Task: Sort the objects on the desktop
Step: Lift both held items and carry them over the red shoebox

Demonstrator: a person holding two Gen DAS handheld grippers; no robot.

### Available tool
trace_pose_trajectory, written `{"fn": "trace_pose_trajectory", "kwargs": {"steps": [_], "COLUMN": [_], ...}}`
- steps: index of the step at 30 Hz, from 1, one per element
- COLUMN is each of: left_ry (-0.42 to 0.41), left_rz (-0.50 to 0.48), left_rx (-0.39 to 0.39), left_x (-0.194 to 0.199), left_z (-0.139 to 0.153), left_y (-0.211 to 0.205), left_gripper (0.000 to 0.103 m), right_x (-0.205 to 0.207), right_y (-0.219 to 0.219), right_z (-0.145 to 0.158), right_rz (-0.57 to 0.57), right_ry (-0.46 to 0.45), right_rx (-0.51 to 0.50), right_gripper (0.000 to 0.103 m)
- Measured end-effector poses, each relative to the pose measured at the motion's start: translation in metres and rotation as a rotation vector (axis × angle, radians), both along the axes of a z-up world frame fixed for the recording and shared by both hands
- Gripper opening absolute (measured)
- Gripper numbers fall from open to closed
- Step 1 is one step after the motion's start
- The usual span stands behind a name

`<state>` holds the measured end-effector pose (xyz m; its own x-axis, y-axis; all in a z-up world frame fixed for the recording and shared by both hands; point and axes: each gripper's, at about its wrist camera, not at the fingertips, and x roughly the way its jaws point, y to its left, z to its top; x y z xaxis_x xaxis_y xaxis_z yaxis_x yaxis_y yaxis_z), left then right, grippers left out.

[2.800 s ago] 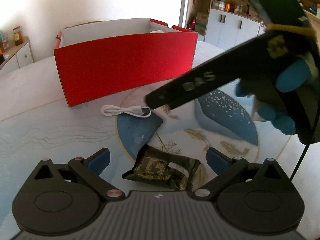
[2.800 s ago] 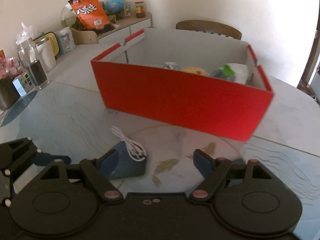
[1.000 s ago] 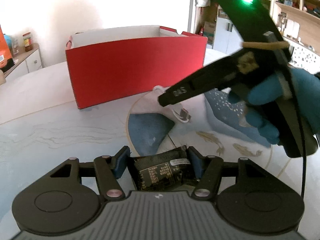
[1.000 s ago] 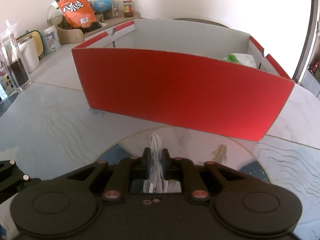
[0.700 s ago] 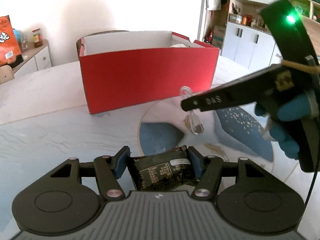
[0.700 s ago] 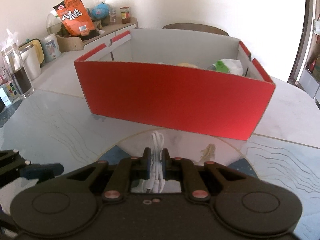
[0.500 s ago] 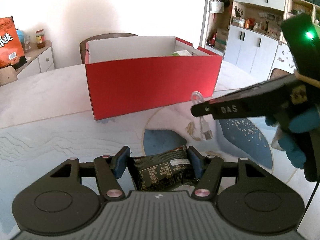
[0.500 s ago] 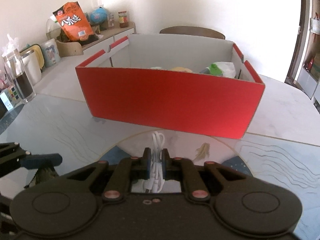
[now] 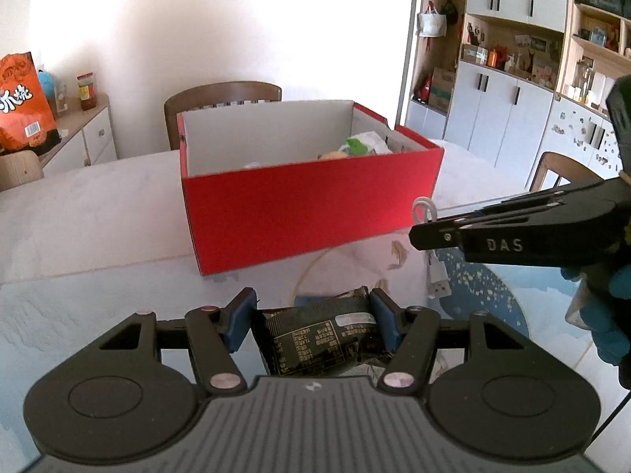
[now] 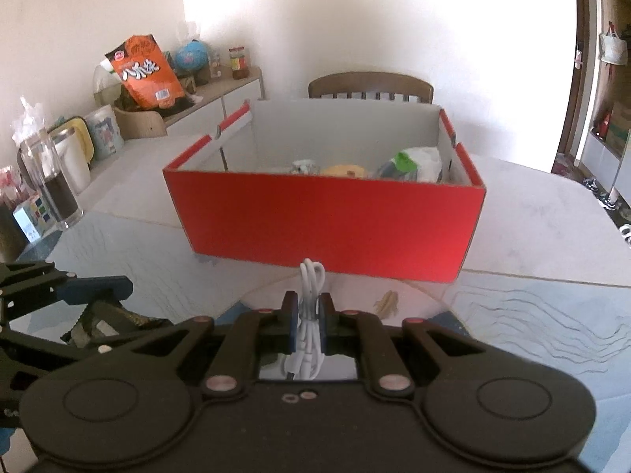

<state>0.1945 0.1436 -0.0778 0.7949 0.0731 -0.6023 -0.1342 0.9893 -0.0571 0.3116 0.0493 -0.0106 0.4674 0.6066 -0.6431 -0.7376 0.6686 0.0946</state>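
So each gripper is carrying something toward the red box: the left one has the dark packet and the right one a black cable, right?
Nearly. The right gripper holds a white cable, not black; the right wrist view shows it. The left gripper does hold the dark packet before the red box.

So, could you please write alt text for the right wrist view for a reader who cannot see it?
The right tool is clamped on a bundled white USB cable, held in front of an open red box on a marble-patterned table. A few items lie inside the box, and the left tool, holding a dark packet, shows at the lower left.
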Motion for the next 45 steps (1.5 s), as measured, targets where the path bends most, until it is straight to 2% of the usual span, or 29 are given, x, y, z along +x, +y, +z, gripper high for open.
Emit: {"fn": "trace_pose_trajectory", "kwargs": {"steps": [7,24,37,45], "left_ry": [-0.016,-0.103,-0.090,-0.030], "left_rz": [0.010,-0.011,-0.015,-0.023], "left_rx": [-0.021,0.002,-0.001,-0.030], "left_x": [0.008,0.034,0.079,0.126], "left_z": [0.017,0.072,0.097,0.106], "left_y": [0.008,0.016,0.030,0.050], "left_gripper": [0.062,0.062,0.062,0.062], "right_x": [-0.001,0.004,0.027,0.059], "right_y": [-0.004,-0.007,0.006,0.022], "right_z": [0.022,0.074,0.103,0.114], "right_rz": [-0.013,-0.058,-0.062,-0.060], "right_ry": [-0.020,-0.078,-0.104,-0.054], "right_rx": [0.033,0.109,0.124,0.117], "right_gripper": [0.009,0.009,0.009,0.009]}}
